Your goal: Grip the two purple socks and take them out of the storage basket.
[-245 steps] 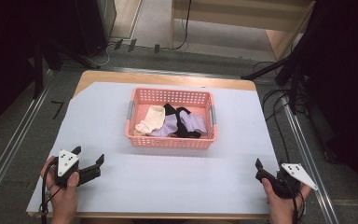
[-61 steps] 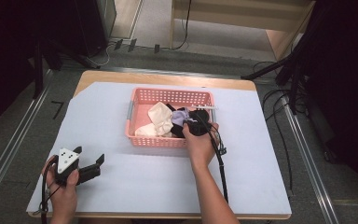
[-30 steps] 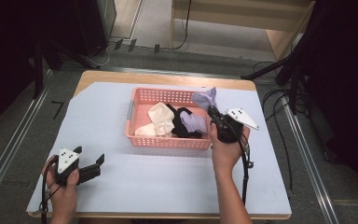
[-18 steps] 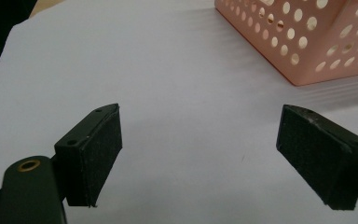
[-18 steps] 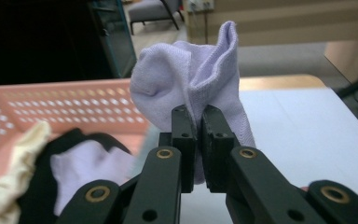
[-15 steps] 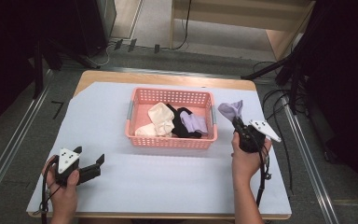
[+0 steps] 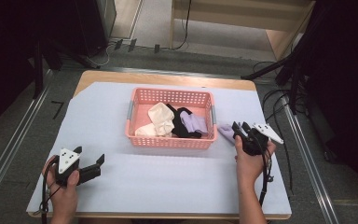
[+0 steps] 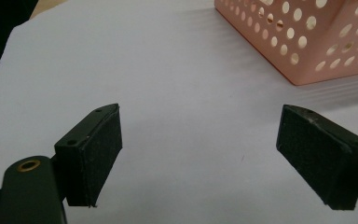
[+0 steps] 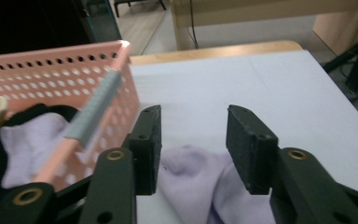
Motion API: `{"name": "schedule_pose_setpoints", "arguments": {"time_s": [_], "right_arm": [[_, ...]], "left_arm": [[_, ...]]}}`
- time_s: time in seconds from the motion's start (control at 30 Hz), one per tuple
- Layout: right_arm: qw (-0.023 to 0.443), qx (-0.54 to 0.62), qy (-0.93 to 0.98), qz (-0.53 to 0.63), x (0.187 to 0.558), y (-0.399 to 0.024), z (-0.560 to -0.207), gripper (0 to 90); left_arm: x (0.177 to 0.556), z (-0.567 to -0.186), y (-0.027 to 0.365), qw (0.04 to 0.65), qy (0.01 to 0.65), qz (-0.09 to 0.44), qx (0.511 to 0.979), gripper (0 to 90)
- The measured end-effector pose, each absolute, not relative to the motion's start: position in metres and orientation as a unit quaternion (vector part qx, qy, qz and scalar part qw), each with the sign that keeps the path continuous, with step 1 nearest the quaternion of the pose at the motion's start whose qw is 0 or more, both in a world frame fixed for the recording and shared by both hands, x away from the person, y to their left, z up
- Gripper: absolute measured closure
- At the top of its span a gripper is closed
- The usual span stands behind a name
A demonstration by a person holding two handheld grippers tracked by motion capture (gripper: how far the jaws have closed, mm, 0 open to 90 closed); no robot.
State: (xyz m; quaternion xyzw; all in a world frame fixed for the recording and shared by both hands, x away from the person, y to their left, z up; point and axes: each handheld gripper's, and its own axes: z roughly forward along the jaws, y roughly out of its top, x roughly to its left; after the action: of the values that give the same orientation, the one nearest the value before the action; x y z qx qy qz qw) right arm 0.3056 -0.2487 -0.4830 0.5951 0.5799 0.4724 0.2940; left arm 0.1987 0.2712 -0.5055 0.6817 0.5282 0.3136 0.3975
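We can read no text, label, brand or number in these views. The pink perforated plastic basket (image 7: 169,137) bears no lettering that we can make out.

Even bright light (dark surroundings)

High view: overhead, facing forward and down on the whole table (image 7: 121,196). Gripper views: low, close to the table, looking along own jaws. All share the basket (image 7: 170,140) (image 8: 307,42) (image 9: 51,70).
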Motion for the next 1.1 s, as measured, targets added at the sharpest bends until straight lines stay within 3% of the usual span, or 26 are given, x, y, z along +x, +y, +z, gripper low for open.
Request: {"name": "schedule_pose_setpoints", "arguments": {"time_s": [0.33, 0.9, 1.1], "right_arm": [[0.281, 0.525, 0.62, 0.511, 0.308, -0.196, -0.457, 53.5], [0.207, 0.533, 0.685, 0.451, 0.335, -0.138, -0.47, 69.6], [0.202, 0.557, 0.697, 0.404, 0.348, -0.128, -0.47, 70.6]], "left_arm": [[0.198, -0.505, 0.272, 0.401, 0.527, 0.313, 0.681, 14.8], [0.199, -0.505, 0.272, 0.402, 0.527, 0.311, 0.681, 14.8], [0.199, -0.506, 0.272, 0.402, 0.528, 0.312, 0.681, 14.8]]}}
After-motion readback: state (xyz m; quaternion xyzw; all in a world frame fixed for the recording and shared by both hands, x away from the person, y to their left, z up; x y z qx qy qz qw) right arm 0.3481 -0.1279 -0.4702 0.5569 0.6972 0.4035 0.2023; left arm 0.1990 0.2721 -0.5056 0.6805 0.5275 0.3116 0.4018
